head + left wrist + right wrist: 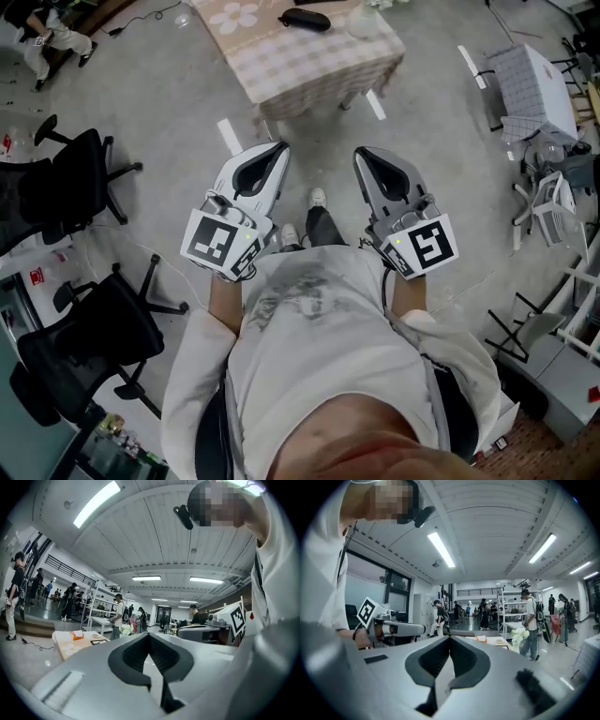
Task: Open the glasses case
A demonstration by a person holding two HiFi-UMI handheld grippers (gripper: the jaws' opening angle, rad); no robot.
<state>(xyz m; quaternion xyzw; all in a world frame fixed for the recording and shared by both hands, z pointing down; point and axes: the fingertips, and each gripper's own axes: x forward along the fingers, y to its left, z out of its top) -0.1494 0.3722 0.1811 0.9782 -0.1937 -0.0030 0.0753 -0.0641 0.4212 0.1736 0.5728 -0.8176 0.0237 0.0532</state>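
Observation:
A black glasses case (305, 19) lies closed on a small table (309, 70) with a checked cloth, at the top of the head view. Both grippers are held side by side at waist height, pointing toward that table and well short of it. The left gripper (279, 146) is shut with nothing in it, its jaws meeting in a closed tip (150, 634). The right gripper (360, 153) is shut and empty as well (450, 638). In the left gripper view the table (70, 646) stands far ahead, with a small dark flat thing (98, 641) on it.
Black office chairs (80, 178) (94, 333) stand at the left. A white covered box (534, 80) and folded frames (553, 202) are at the right. Several people (117, 613) stand by shelves far behind the table. The floor is grey concrete.

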